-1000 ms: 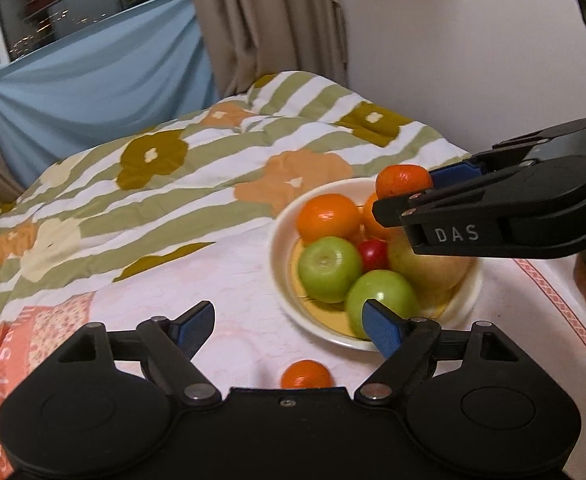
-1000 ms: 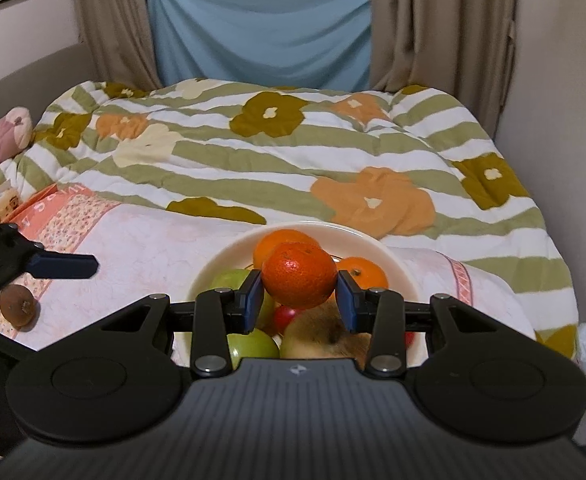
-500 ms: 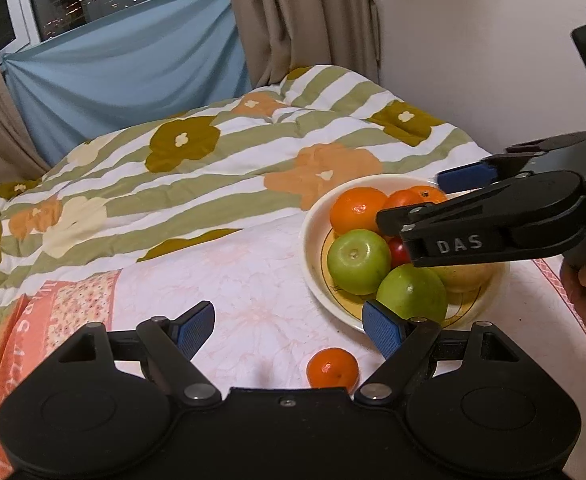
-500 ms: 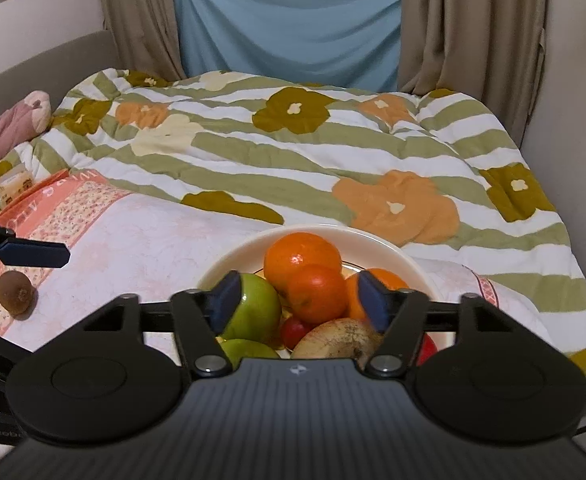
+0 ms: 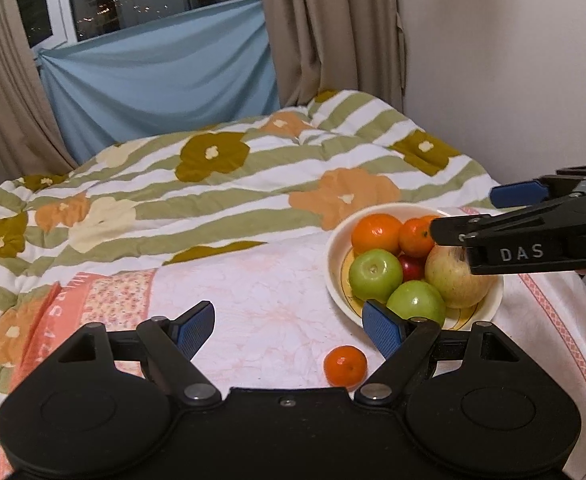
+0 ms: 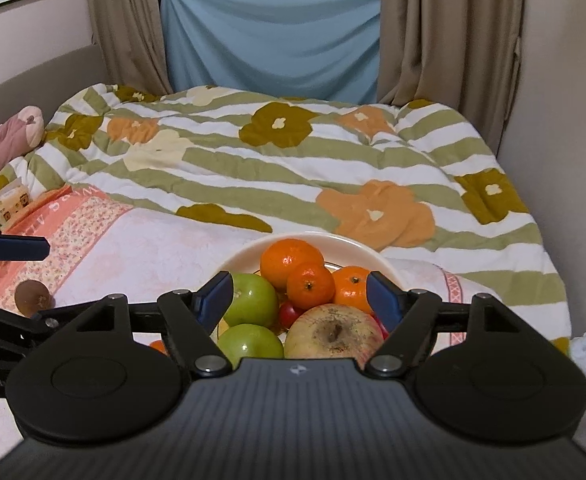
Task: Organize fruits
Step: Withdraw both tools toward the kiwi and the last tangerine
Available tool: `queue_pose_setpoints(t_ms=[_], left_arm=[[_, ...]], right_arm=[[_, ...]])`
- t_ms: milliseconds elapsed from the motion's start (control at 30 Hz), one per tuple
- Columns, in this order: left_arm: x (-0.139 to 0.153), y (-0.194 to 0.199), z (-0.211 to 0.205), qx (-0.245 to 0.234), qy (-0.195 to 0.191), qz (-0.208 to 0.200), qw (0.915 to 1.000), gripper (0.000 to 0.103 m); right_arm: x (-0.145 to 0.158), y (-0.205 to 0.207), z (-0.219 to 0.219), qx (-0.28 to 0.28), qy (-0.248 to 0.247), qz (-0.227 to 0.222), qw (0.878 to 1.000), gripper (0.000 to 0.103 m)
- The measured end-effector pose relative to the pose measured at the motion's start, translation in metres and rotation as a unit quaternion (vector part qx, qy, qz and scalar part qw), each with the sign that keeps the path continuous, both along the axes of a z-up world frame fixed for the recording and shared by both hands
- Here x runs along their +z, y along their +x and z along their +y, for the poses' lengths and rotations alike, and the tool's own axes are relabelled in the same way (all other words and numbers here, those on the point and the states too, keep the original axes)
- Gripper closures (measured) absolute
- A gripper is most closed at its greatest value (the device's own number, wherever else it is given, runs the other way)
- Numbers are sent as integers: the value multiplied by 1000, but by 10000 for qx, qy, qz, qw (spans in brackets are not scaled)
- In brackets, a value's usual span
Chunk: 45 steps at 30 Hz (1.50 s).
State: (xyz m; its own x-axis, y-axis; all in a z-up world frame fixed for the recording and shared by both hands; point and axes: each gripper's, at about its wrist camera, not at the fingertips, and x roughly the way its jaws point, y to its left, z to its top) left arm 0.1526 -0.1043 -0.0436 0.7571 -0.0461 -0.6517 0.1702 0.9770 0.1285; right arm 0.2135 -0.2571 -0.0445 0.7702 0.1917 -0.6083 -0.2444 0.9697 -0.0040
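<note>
A striped, flower-printed quilt (image 6: pixel 293 168) filled the middle of both views, with a pale pink cloth (image 5: pixel 269 292) spread over its near part. In the left wrist view a cream bowl (image 5: pixel 335 264) sat on that cloth at centre right, its far rim against the quilt. The bowl held a heap of fruit: a large yellowish apple (image 6: pixel 333 334) at the front, two green apples (image 6: pixel 253 300) to its left, a big orange (image 6: pixel 291 258) at the back, two smaller mandarins (image 6: pixel 311 286) in front of the orange, and a small red fruit (image 6: pixel 289 314) half buried in the middle.

The right gripper (image 6: pixel 299 294) hung above the bowl in the lower centre of its own view, and its jaws had just been opening; they stood spread wide with nothing between the blue pads, the mandarin lying loose on the pile below. In the left wrist view it reached in from the right edge, over the yellowish apple.

The left gripper (image 5: pixel 289 326) filled the bottom of its view, jaws likewise spread and holding nothing. A lone mandarin (image 5: pixel 345 366) lay on the pink cloth just in front of the bowl, close to the left gripper's right-hand pad. At the lower left of the right wrist view a small brown fruit (image 6: pixel 33 298), perhaps a kiwi, rested on the cloth well apart from the bowl.
</note>
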Motion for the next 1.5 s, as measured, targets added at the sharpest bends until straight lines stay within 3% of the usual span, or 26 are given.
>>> queue_pose_setpoints(t_ms=[367, 433, 467, 667, 833, 1100, 1500], left_arm=[[32, -42, 41, 274, -150, -264, 9992, 18], [35, -50, 53, 335, -146, -293, 9989, 11], [35, -54, 57, 361, -144, -316, 9987, 5], [35, -71, 88, 399, -59, -348, 9986, 3], [28, -79, 114, 426, 80, -283, 9987, 1], [4, -73, 155, 440, -23, 30, 9990, 1], [-50, -28, 175, 655, -364, 600, 9954, 2]], right_arm=[[41, -50, 21, -418, -28, -146, 9990, 11], [47, -60, 27, -509, -34, -178, 9985, 0], [50, -66, 31, -571, -24, -230, 9981, 0], [53, -90, 59, -707, 60, -171, 9973, 0], [39, -104, 88, -784, 71, 7, 9969, 0], [2, -109, 123, -1008, 70, 305, 9944, 0], [-68, -82, 142, -1215, 134, 562, 9909, 0]])
